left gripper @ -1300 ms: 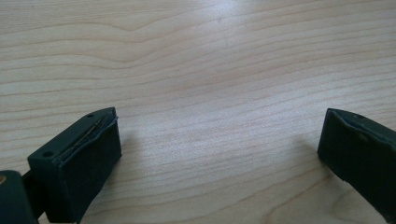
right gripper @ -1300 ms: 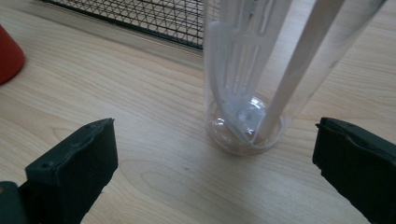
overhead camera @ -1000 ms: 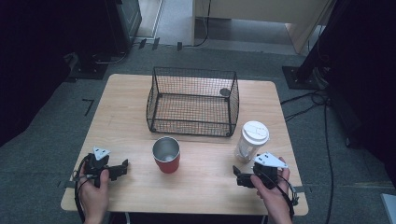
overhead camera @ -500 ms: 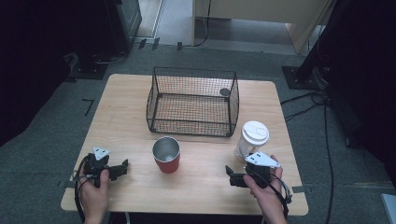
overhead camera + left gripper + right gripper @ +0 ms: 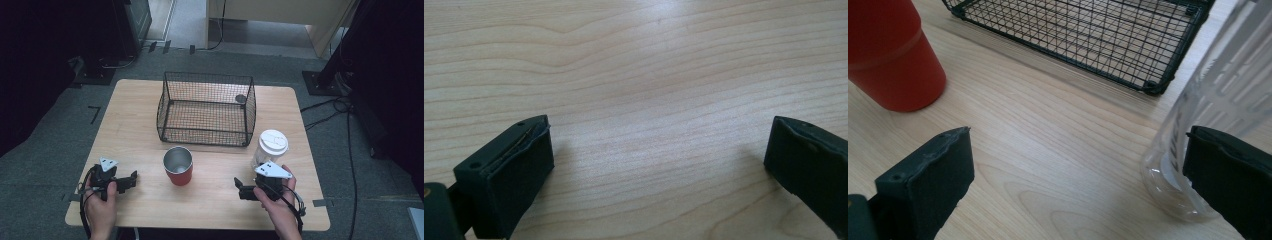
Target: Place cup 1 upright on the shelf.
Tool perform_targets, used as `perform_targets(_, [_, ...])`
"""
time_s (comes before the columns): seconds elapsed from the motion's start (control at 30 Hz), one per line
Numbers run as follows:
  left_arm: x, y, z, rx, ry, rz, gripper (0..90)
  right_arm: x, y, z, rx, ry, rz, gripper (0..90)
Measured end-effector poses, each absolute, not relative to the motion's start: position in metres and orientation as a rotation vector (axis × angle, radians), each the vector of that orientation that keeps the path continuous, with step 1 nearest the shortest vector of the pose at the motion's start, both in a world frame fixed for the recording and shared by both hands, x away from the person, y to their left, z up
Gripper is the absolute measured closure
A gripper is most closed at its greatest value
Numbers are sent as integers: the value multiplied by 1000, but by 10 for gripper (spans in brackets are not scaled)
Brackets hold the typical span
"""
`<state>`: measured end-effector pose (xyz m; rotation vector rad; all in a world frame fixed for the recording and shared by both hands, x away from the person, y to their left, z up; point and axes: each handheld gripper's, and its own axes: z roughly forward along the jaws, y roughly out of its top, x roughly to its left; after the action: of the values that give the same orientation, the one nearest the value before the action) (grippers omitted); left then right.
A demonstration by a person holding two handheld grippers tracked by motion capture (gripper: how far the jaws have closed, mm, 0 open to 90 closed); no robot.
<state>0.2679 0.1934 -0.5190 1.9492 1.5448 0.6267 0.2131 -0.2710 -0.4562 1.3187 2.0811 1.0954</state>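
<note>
So right now the right gripper sits low in the lower right of the high view, held in the person's right hand, with its jaws spread wide and nothing between them. The clear plastic cup with the white lid stands upright just above it in that frame, right of centre, very near the gripper's grey plate. In the right gripper view the cup takes up the right edge of the frame, and its base sits right beside the right-hand jaw; can't tell if they actually touch. The red cup with the shiny metal inside stands upright a bit below the middle of the high view, between the two grippers, and it pokes into the upper left corner of the right gripper view. Behind both cups, dead centre in the high view, is the black wire basket, with a small dark round thing at its far right corner, too small to make out. The left gripper rests at the lower left of the high view in the left hand, jaws spread too, and its own view has just bare wooden table between them. Both cups stand outside the basket, on the table.
</note>
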Motion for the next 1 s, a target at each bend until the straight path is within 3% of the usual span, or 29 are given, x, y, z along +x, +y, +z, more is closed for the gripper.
perform_targets(1.0, [268, 193, -519, 1949, 1545, 627, 0, 219, -227, -454, 1219, 2152, 1189, 0])
